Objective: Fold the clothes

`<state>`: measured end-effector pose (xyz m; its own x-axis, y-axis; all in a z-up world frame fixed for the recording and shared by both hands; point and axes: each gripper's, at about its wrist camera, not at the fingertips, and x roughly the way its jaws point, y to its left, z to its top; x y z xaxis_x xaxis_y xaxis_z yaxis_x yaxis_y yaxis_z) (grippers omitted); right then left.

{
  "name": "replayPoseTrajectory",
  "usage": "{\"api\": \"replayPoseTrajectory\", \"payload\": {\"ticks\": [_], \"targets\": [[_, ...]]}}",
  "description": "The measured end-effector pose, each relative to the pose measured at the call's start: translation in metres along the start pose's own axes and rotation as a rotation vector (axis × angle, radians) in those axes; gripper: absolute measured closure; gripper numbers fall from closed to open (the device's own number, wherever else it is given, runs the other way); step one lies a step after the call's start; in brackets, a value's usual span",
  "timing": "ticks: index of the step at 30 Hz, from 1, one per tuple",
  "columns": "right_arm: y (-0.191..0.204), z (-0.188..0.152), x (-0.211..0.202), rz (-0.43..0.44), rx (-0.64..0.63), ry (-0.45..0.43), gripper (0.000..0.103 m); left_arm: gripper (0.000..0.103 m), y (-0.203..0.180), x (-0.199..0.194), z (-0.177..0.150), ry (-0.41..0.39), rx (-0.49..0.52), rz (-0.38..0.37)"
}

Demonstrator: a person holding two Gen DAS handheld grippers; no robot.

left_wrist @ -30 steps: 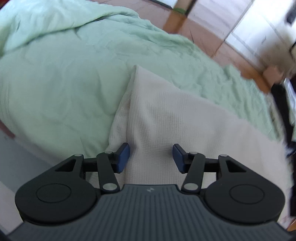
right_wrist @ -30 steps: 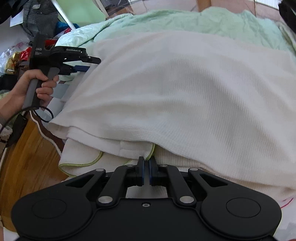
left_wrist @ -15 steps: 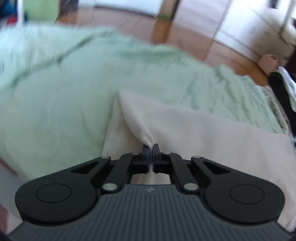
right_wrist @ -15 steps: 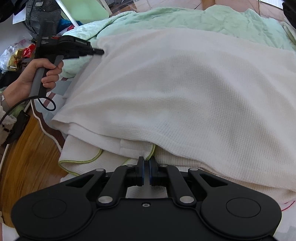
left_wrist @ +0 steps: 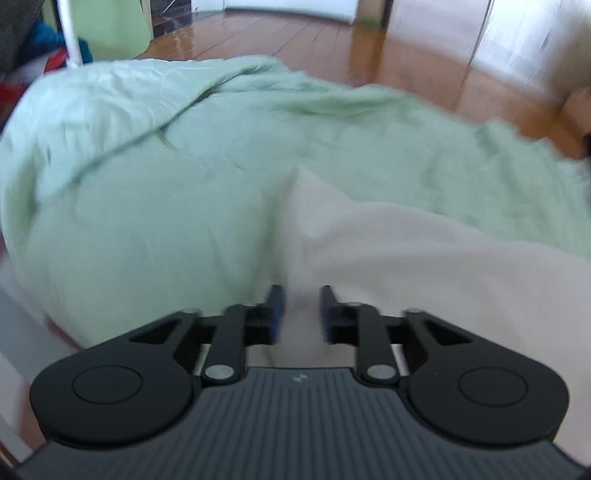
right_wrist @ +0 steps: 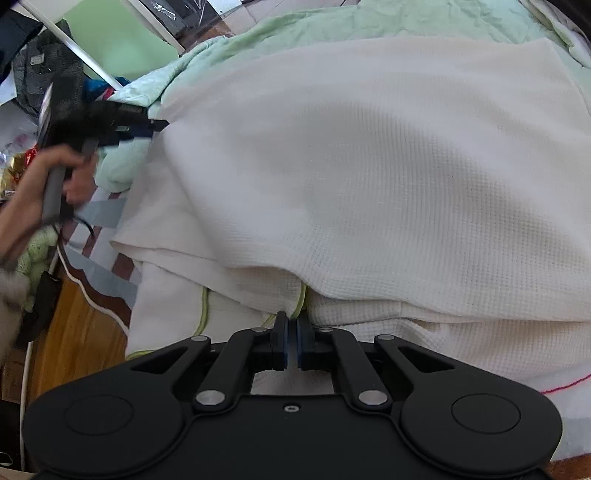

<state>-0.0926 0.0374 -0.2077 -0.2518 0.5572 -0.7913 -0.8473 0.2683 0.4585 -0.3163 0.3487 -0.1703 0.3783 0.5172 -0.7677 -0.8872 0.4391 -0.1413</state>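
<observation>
the pale green quilt (right_wrist: 424,22) covers the bed, and on it the white waffle-knit garment (right_wrist: 369,166) lies spread wide, reaching from the near edge to its far right corner. its top layer is folded over a lower layer with lime-green trim (right_wrist: 301,299) showing at the near edge.

the right gripper (right_wrist: 291,332) is clenched at that near fold, with white cloth and trim meeting its tips; whether the pads actually pinch cloth is hard to see. at the left edge the left gripper (left_wrist: 298,308) has just been opening: its jaws stand apart with the garment's pale edge between them, and the pads do not seem to press on it. a hand (right_wrist: 55,173) carries it at the far left of the right wrist view.

the step looks like setting down and squaring the left edge of the fold. to do it well, the left gripper should clear the cloth without dragging it, while the right gripper keeps the near fold pinned, then smooth the edge so both layers line up.
</observation>
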Motion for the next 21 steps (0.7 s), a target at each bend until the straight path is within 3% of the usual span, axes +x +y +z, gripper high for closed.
{"api": "replayPoseTrajectory", "payload": {"ticks": [2, 7, 11, 13, 14, 17, 18, 21], "targets": [[-0.001, 0.0, 0.001, 0.005, 0.005, 0.002, 0.097, 0.044, 0.015, -0.02, -0.026, -0.013, -0.087, -0.024], [-0.004, 0.0, 0.002, 0.019, 0.014, 0.005, 0.097, 0.044, 0.048, -0.045, -0.077, 0.083, -0.277, -0.091], [-0.005, 0.0, 0.001, 0.027, 0.008, -0.001, 0.096, 0.044, 0.04, -0.053, -0.107, 0.122, -0.33, -0.001], [-0.005, 0.0, 0.0, 0.032, 0.004, -0.003, 0.096, 0.051, 0.03, -0.057, -0.116, 0.124, -0.296, 0.083], [-0.005, 0.0, 0.0, 0.034, 0.003, -0.005, 0.096, 0.071, 0.024, -0.059, -0.118, 0.118, -0.259, 0.137], [-0.005, 0.0, 0.0, 0.038, -0.002, -0.007, 0.096, 0.077, 0.006, -0.067, -0.124, 0.1, -0.151, 0.287], [-0.005, 0.0, 0.0, 0.039, -0.002, -0.007, 0.096, 0.08, 0.005, -0.069, -0.124, 0.085, -0.139, 0.277], [-0.006, 0.0, 0.001, 0.042, 0.005, -0.01, 0.095, 0.08, 0.013, -0.07, -0.122, 0.084, -0.209, 0.147]]}}
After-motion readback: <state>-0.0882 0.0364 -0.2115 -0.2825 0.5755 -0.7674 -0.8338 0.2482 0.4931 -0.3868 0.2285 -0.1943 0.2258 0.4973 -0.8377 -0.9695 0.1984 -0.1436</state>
